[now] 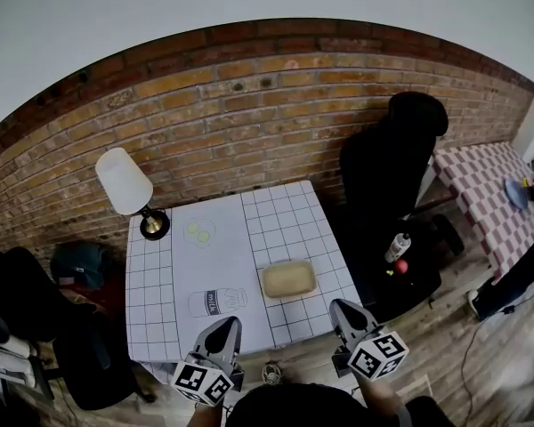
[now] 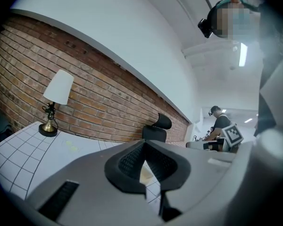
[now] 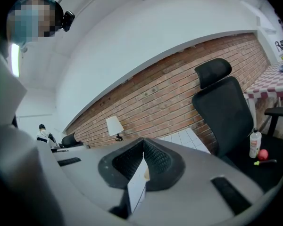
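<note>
Matt grey plastic, smooth-shelled, on the left gripper point(image 1: 225, 326) and right gripper point(image 1: 339, 308). Black pads point(image 2: 130, 163) finely ribbed, rubbery in look, without shine. Paper-flat black-and-white print on the marker cubes point(image 1: 377, 355).

Smooth white table cover point(image 1: 285, 225) with a thin printed grid, dull; cloth or paper, not to be told. Tan tray point(image 1: 289, 279), matt, wood-like in tone.

Lamp point(image 1: 129, 189): matt white shade, shiny brass-coloured metal base. Rough red brick wall point(image 1: 249, 105) with sunken mortar lines. Black office chair point(image 1: 392, 158) in matt fabric. Soft red-and-white checked cloth point(image 1: 481, 185). Wood-plank floor point(image 1: 445, 327), low sheen. Smooth plastic bottle point(image 1: 397, 247).
</note>
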A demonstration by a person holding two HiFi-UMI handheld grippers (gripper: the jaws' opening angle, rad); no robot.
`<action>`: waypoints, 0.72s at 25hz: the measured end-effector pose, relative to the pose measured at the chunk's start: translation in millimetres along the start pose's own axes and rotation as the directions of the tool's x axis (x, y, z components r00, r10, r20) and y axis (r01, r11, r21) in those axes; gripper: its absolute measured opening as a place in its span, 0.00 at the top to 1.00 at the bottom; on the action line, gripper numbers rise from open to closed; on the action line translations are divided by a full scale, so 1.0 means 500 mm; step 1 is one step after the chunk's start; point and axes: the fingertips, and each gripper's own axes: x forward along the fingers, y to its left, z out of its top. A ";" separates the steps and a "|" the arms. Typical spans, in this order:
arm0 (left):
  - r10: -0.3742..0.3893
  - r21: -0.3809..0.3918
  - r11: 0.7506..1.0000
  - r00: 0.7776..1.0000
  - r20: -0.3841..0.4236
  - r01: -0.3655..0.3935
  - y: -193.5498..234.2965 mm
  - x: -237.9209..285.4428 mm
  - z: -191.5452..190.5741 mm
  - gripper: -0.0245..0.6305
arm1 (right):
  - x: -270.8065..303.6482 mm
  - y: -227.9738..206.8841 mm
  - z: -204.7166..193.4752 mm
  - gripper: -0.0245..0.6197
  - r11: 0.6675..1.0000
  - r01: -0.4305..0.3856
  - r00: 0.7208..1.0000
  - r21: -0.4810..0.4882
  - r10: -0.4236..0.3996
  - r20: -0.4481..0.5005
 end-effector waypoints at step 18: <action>-0.054 0.002 0.999 0.998 -0.009 0.054 0.070 0.039 0.021 0.95 | 0.067 0.006 -0.014 0.96 0.998 0.057 0.998 0.006 -0.057 0.001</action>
